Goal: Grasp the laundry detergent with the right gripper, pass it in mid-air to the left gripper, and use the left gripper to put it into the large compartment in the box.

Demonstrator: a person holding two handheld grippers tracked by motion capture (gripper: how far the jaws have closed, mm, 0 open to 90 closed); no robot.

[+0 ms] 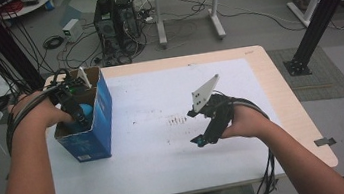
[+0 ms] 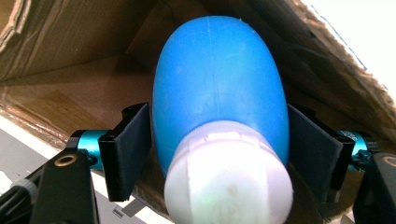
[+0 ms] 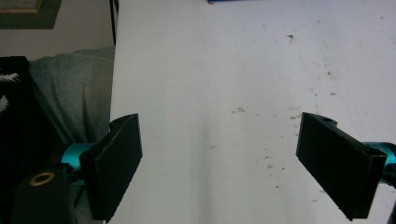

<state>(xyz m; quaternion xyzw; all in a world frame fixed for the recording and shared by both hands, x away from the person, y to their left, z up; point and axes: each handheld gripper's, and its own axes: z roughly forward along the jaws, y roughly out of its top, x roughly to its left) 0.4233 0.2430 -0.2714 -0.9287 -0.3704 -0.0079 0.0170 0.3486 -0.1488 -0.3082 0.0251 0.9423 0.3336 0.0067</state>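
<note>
Bottle [image 2: 219,93], blue with white cap, lies inside the box [image 1: 104,111] between the left gripper's [image 2: 219,149] loosened jaws; right gripper [image 3: 233,163] beside the box gapes, holding nothing.

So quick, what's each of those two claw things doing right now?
Left gripper: inside the cardboard box, jaws around the blue bottle, pads just off it, so open.
Right gripper: wide open, holding nothing, above the table.
</note>
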